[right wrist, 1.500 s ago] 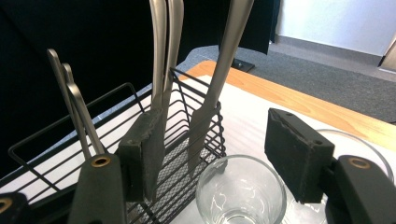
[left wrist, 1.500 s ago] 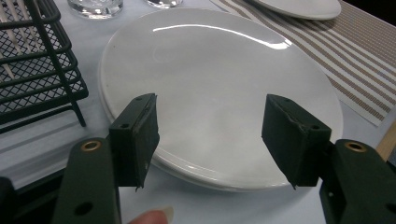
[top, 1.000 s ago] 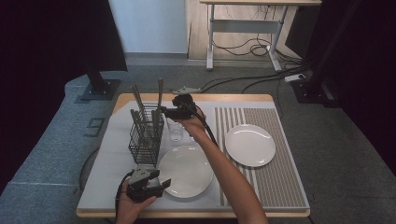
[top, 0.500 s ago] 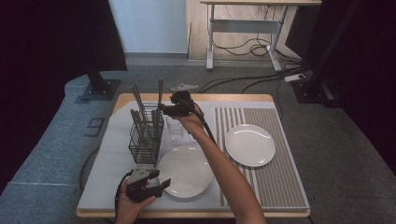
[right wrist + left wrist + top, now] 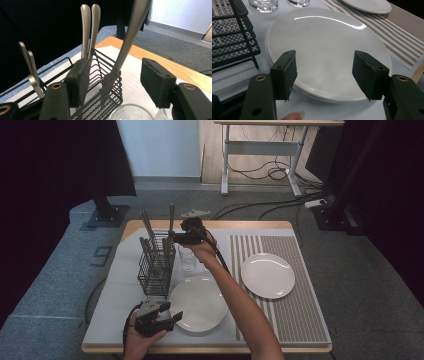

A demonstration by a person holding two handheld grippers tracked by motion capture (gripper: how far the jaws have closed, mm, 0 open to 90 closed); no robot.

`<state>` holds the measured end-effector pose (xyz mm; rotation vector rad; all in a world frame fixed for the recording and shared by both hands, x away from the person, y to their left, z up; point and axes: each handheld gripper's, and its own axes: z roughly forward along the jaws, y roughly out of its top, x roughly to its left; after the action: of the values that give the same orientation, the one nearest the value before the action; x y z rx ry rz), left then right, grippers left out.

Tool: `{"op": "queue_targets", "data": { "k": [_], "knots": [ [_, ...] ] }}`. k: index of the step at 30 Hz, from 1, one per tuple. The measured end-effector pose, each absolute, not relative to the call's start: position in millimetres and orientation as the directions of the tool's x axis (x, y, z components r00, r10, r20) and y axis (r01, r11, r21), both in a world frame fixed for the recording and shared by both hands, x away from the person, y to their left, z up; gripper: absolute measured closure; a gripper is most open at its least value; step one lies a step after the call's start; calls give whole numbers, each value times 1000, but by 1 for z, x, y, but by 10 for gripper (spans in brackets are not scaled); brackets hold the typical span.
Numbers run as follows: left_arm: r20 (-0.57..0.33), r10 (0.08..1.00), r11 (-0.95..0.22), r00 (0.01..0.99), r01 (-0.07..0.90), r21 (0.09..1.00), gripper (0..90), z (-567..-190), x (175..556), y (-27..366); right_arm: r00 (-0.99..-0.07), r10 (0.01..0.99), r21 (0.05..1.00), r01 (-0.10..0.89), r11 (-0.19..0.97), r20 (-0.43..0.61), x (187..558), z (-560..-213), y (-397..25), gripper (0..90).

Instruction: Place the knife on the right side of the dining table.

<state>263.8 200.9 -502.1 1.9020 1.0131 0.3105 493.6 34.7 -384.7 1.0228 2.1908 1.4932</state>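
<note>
Right gripper view: right gripper [image 5: 113,77] jaws apart round knife [image 5: 125,50] in cutlery basket [image 5: 107,87]; grip handle squarely, lift straight up. Left gripper [image 5: 324,72] wide open.

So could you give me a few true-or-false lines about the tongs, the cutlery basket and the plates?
1. The right tongs stand open beside a cutlery handle in the wire basket. True.
2. The left tongs are clamped on the near plate. False: the jaws stand open over its near rim, not closed on it.
3. A second plate lies on the striped mat. True.
4. The basket is empty. False: several cutlery handles stand upright in it.
5. A glass stands between the basket and the right forearm. True.
</note>
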Motion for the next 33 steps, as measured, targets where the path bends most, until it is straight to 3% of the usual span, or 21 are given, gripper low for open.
{"op": "queue_targets", "data": {
  "k": [33],
  "knots": [
    [-182,754,-240,631,523,818,364,-503,264,199,-716,684,896,385,220,140,500,-385,51,406]
  ]
}}
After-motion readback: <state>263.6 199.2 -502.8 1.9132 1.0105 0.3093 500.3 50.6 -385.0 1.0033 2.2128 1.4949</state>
